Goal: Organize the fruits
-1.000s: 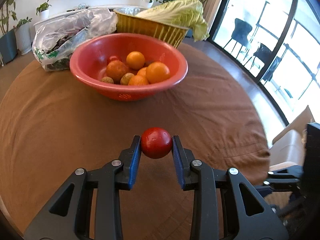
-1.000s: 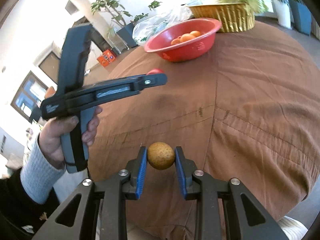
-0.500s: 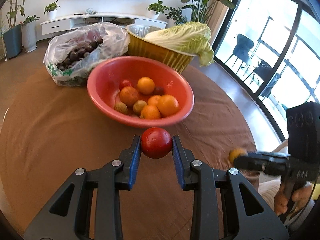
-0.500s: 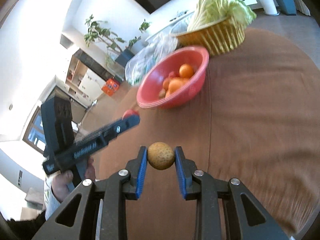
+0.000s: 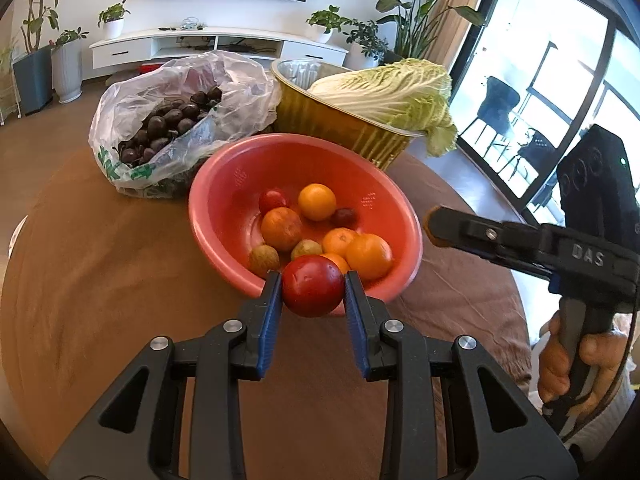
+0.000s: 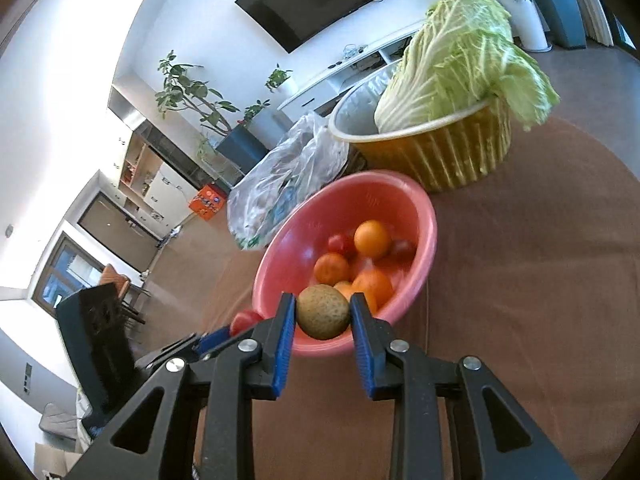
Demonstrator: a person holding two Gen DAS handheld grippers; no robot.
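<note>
Setting: a round table under a brown cloth (image 5: 100, 264), in a bright living room.
Landmark: a red bowl (image 5: 224, 184) stands toward the far side of the table; every place below is given from it.
Bowl contents: several oranges (image 5: 317, 201), a dark red fruit, and small brownish fruits lie loose in the bottom, so the bowl looks like the collecting place for the fruit.
Left gripper (image 5: 312, 294): its blue pads are closed on a red fruit (image 5: 312, 291), which fills the gap between them. It hovers at the bowl's near rim, the fruit raised just above the edge, likely so it can clear the wall before being let go.
Right gripper (image 6: 322, 312): its blue pads pinch a brown, rough-skinned fruit (image 6: 322, 312) by its two sides. It also sits at the bowl's near rim, to the right of the other tool.
Both tools together: they come at the bowl side by side from the near edge, close together but apart.
Behind the bowl, left: a clear plastic bag (image 5: 240, 92) of dark round items leans against it.
Behind the bowl, right: a gold foil basin (image 5: 320, 120) holds a napa cabbage (image 5: 392, 88).
Judged stage: both fruits look ready for dropping into the bowl; neither is released yet.
Risk: a fruit let go too early may strike the rim and roll off across the cloth.
</note>
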